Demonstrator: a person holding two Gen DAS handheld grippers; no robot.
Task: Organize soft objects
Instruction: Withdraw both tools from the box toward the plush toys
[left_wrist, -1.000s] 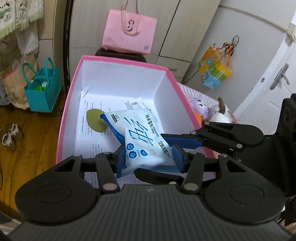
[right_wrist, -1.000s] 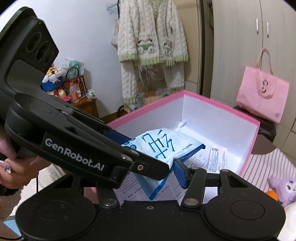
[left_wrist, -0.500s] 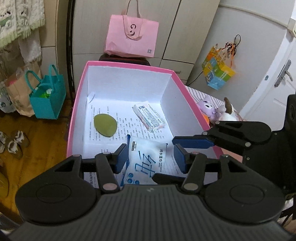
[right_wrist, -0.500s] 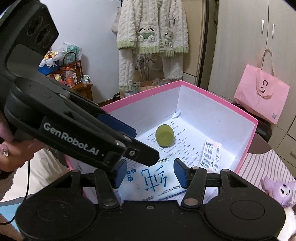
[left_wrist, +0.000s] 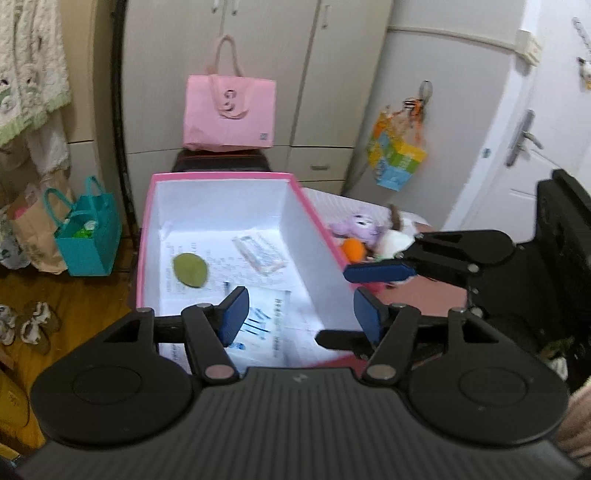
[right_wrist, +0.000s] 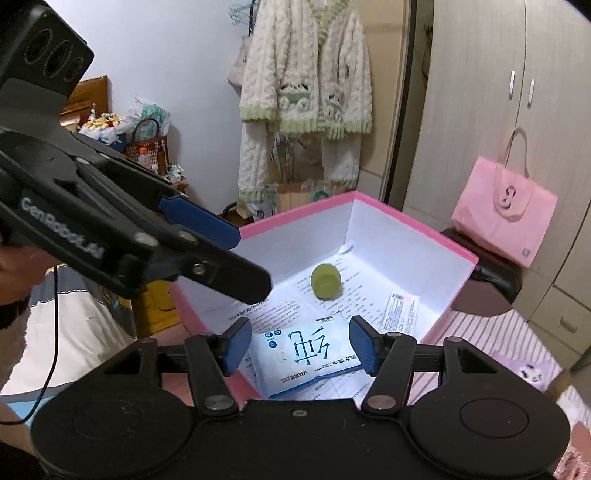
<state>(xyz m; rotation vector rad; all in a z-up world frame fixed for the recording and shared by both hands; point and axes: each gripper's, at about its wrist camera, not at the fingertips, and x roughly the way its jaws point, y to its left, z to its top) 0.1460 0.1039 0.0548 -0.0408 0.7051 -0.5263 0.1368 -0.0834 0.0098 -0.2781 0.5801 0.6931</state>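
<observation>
A white and blue wet-wipes pack (right_wrist: 310, 350) lies flat on the printed paper at the near end of the pink box (right_wrist: 295, 212). Farther in are a green soft ball (right_wrist: 325, 280) and a small tissue pack (right_wrist: 400, 314). My right gripper (right_wrist: 301, 345) hangs open above the wipes pack without touching it. My left gripper (left_wrist: 301, 315) is also above the box (left_wrist: 221, 175); its jaws are opening and nothing is gripped between them, with the pack (left_wrist: 273, 325) below. Each gripper's fingers show in the other's view (left_wrist: 380, 274) (right_wrist: 199, 221).
A purple plush toy (left_wrist: 360, 225) and an orange soft thing (left_wrist: 354, 249) lie on the striped bed cover (right_wrist: 480, 332) right of the box. A pink tote (left_wrist: 231, 110) sits behind it and a teal bag (left_wrist: 88, 240) on the floor. A cardigan (right_wrist: 306, 92) hangs nearby.
Both grippers let go of the wipes pack, which dropped onto the box floor. Both then rose and drew back from the box, their jaws widening.
</observation>
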